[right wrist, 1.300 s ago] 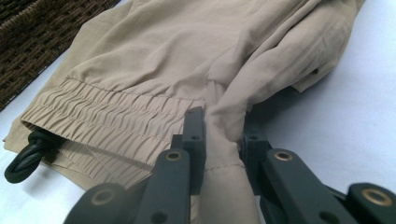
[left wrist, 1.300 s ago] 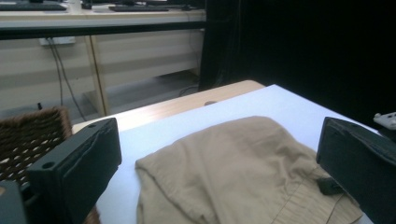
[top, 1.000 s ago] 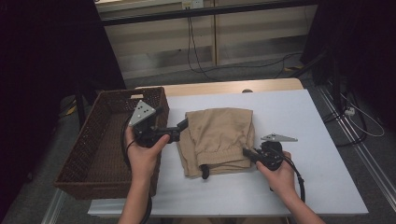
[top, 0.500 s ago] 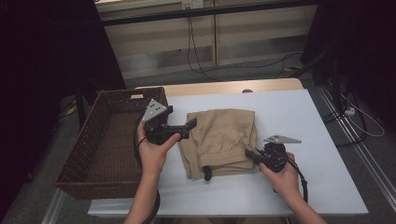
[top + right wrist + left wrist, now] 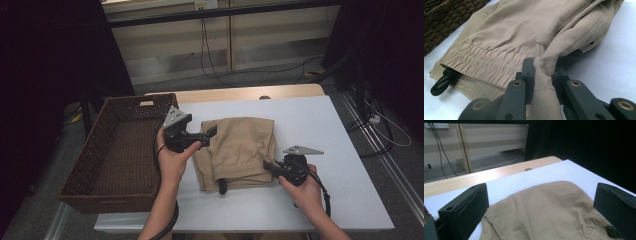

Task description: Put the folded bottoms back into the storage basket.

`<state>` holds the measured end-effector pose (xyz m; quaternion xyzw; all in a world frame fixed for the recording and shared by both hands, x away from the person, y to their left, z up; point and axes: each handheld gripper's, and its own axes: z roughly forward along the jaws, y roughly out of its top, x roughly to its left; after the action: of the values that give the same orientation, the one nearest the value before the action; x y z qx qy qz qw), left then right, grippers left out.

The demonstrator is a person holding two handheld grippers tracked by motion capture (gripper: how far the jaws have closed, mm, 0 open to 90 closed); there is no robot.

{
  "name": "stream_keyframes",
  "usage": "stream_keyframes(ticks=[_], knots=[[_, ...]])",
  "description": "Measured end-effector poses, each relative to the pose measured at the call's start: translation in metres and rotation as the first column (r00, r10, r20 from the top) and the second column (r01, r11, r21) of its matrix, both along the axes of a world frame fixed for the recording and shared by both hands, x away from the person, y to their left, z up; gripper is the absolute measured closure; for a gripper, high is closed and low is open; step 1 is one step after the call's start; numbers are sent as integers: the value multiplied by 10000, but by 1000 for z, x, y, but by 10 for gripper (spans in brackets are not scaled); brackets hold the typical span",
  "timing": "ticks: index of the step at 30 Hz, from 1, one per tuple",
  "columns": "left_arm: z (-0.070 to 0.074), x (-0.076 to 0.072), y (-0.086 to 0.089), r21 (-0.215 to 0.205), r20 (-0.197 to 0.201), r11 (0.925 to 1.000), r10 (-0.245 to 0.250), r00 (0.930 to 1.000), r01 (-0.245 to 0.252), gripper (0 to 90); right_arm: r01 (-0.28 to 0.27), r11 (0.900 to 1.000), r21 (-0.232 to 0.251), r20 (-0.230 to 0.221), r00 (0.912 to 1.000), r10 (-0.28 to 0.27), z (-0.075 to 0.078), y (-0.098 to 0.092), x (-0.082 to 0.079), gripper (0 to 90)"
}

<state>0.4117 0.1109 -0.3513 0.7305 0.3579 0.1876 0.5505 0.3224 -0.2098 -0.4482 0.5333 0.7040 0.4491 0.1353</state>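
On the white table (image 5: 320,125), folded khaki trousers (image 5: 240,150) lie just beside a brown wicker basket (image 5: 107,150). Right gripper (image 5: 268,165) has its jaws clamped on a fold of fabric near the elastic waistband (image 5: 486,65). Left gripper (image 5: 212,132), jaws wide apart and holding nothing, hovers over the trousers' left edge.

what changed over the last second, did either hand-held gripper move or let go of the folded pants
The left hand-held gripper lifted off the near-left edge of the tan pants and moved farther up the table; its jaws now stand open above the cloth. The right hand-held gripper stayed clamped on the pants' near-right corner. Pants and wicker basket did not shift.
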Motion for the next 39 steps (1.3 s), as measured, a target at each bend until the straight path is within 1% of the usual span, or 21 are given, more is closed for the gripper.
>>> stream_keyframes(ticks=[1,6,14,15,20,21,22,23,24,25,26,27,30,31,32,33,34,36,37,38,39], knots=[[-2,2,-2,80,-60,10000,-46,10000,46,1,-8,10000,10,22,10000,8,0,0,0,777],[-5,4,-4,101,-138,9999,-39,9999,41,0,-34,10000,22,76,10000,33,1,-2,0,776],[-17,15,-7,236,-303,9996,153,9994,-146,1,-63,10000,35,122,9999,63,2,-4,-1,776],[-20,17,-8,318,-373,9993,194,9991,-182,1,-88,10000,18,121,9999,87,2,-4,-1,776],[-25,23,-9,251,-433,9993,284,9987,-274,0,-108,9999,1,129,9999,108,3,-4,-2,776],[-27,26,-9,88,-381,9995,301,9988,-298,0,-115,9999,5,137,9998,114,2,-5,-2,776],[-27,26,-9,88,-381,9995,301,9988,-298,1,-115,9999,5,137,9998,114,2,-5,-2,776],[-29,29,-10,-33,-611,9993,360,9975,-363,1,-112,9999,9,123,9999,112,2,-5,-2,775],[-31,30,-12,-43,-648,9990,446,9969,-449,1,-99,10000,7,126,9999,99,3,-6,-2,775],[-31,32,-12,90,-653,9991,407,9970,-402,1,-105,9999,19,127,9999,105,3,-6,-3,776],[-31,32,-12,90,-653,9991,407,9970,-402,0,-117,9999,21,120,9999,117,3,-6,-3,776],[-34,35,-14,209,-759,9985,519,9958,-504,0,-115,9999,12,118,9999,115,3,-6,-3,776],[-37,38,-14,186,-838,9983,562,9949,-548,1,-98,9999,32,135,9999,98,3,-6,-4,775],[-42,42,-15,229,-938,9981,592,9938,-573,1,-106,9999,23,142,9998,105,4,-7,-4,775],[-42,42,-15,229,-938,9981,592,9938,-573,0,-107,9999,16,153,9998,106,4,-7,-4,775],[-46,44,-16,387,-1043,9973,668,9923,-630,1,-111,9999,17,139,9998,111,4,-7,-4,775],[-46,44,-16,387,-1043,9973,668,9923,-630,1,-111,9999,17,139,9998,111,4,-7,-4,775],[-50,47,-16,316,-1198,9971,727,9901,-694,0,-115,9999,4,139,9998,115,4,-7,-4,775],[-55,49,-17,409,-1308,9962,821,9880,-774,0,-136,9999,-35,156,9998,137,3,-7,-4,775],[-55,49,-17,409,-1308,9962,821,9880,-774,0,-134,9999,-40,161,9998,135,3,-7,-4,775],[-59,52,-17,512,-1364,9956,851,9870,-788,1,-134,9999,-45,161,9998,135,3,-7,-4,775]])
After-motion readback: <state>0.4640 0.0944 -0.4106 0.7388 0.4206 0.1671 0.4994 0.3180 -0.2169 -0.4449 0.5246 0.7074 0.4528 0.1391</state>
